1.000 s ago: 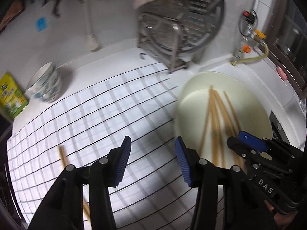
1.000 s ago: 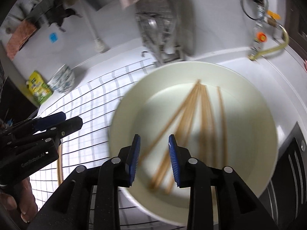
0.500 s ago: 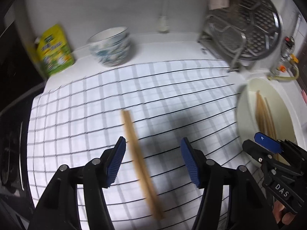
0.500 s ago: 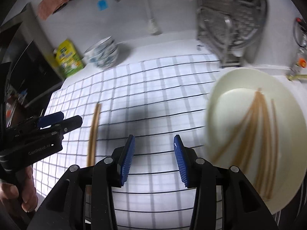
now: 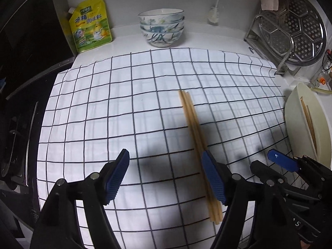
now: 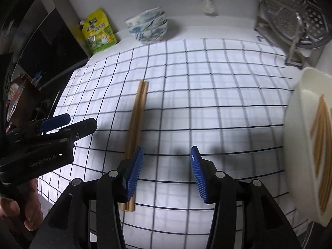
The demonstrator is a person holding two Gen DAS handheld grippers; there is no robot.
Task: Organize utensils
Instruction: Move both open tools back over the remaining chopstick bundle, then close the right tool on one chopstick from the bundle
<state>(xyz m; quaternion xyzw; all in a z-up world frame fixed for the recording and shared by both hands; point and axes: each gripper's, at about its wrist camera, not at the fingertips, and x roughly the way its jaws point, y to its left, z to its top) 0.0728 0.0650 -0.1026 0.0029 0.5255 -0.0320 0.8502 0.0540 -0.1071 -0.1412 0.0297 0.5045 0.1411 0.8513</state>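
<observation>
Checked cloth [image 5: 145, 103] now fills view | bowl [image 5: 298, 112] shifted to edge | both tools opening, empty

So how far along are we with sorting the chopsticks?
Done: a few chopsticks lie side by side on the checked cloth. In hand: nothing; the left gripper and right gripper hang over the cloth, jaws opening and empty. Left: several more chopsticks sit in the cream basin.

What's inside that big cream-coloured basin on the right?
Inside the cream basin lie several wooden chopsticks, fanned along its floor. Its near wall and the picture's edge hide part of the inside, so an exact count is impossible.
</observation>
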